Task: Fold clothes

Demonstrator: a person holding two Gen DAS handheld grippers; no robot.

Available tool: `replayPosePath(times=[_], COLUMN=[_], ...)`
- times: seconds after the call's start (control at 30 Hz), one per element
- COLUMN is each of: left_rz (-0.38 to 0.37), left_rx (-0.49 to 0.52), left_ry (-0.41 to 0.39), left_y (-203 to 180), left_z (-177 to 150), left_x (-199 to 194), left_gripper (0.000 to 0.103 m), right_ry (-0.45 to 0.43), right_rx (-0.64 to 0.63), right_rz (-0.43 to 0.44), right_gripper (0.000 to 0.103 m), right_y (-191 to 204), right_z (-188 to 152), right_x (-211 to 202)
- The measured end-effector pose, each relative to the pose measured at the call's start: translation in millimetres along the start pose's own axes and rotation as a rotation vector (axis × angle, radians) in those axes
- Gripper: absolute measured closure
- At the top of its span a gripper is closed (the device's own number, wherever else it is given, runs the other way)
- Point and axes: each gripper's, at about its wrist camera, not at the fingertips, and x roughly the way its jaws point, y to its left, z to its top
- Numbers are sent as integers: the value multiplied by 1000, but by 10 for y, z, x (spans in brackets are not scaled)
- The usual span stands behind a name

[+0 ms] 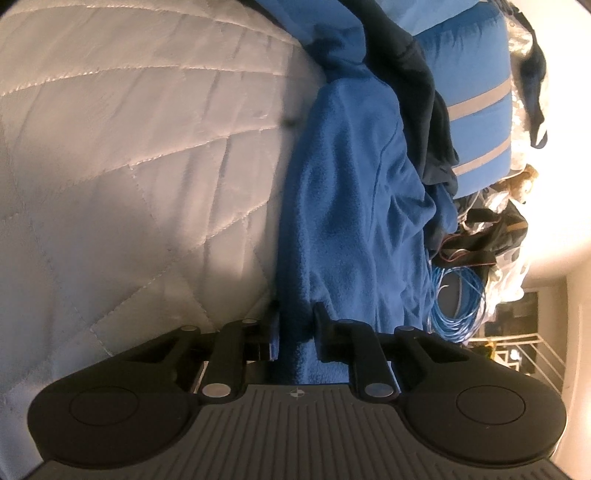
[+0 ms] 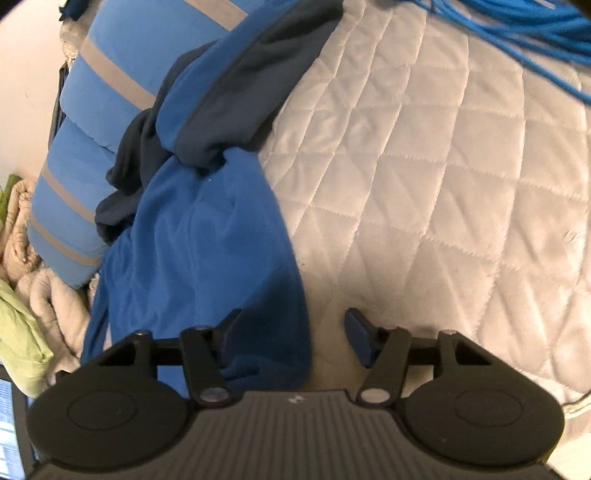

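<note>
Left gripper (image 1: 295, 325) down low over the bed, fingers drawn close together and pinched on an edge of the blue fleece garment (image 1: 351, 206). Fleece running straight out ahead of those fingers in a long rumpled band, one fold of it caught right between the pads. Off the left finger, nothing but the white quilted bedcover (image 1: 129, 166), stitched in diamonds. Off the right finger, a coil of blue cable (image 1: 454, 306) lying just beside the fleece. Further ahead and to the right, a dark navy cloth (image 1: 417, 92) draped over the fleece's far part, with a lighter blue striped bedding roll (image 1: 476, 103) behind it.

Over to the right gripper (image 2: 293, 332): fingers standing apart, roughly half spread, not pressing on anything. Lower corner of the same blue fleece garment (image 2: 207, 251) lying in the gap, hard against the left finger (image 2: 229, 328) and spilling past it; right finger (image 2: 360, 332) clear of the cloth, over bare white quilted bedcover (image 2: 443, 184). Ahead of the left finger, fleece climbing up to a dark navy band (image 2: 236, 99) bunched at the top. Beyond that, to the left, the blue striped bedding roll (image 2: 99, 110) again, and a heap of pale and green cloth (image 2: 22, 325) at the far left edge. Blue cable (image 2: 517, 33) strung across the top right, well ahead of the right finger.
</note>
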Motion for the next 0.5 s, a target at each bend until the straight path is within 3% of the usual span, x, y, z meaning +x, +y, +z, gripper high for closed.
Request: replayPosePath(times=[0.13, 0.47, 0.5], left_rz=[-3, -34, -37], left_rx=[-5, -17, -18], left_ry=[-1, 4, 3], left_y=[4, 55, 64], left_z=[0, 22, 23], left_x=[1, 13, 10], left_gripper=[84, 87, 87], right_ry=[20, 37, 43], right_rx=[21, 30, 27], right_rz=[34, 70, 71], right_gripper=[52, 54, 59], right_y=[-16, -31, -23], right_z=[3, -37, -46], right_x=[61, 183, 188])
